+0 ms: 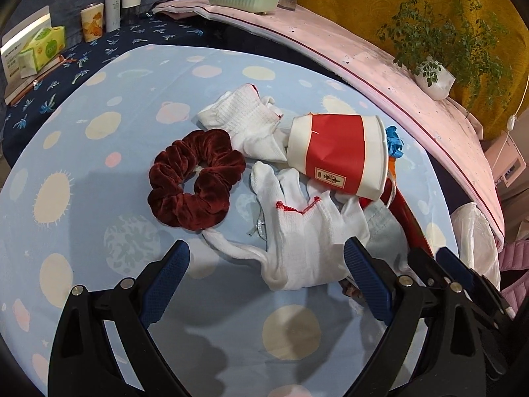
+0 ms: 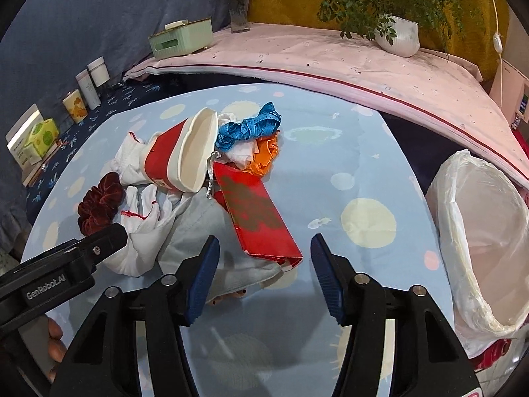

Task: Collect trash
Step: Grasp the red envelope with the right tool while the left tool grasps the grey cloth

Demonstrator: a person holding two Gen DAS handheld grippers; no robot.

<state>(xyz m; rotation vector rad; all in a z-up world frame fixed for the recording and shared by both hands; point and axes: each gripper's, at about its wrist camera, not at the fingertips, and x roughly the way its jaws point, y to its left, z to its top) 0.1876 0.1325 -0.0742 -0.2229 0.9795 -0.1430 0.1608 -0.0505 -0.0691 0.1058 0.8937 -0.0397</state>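
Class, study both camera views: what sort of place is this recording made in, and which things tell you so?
Probably a room in a home, perhaps a bedroom: a table under a patterned cloth, a potted plant on a pink-covered ledge, a tissue box, and a lined bin alongside.
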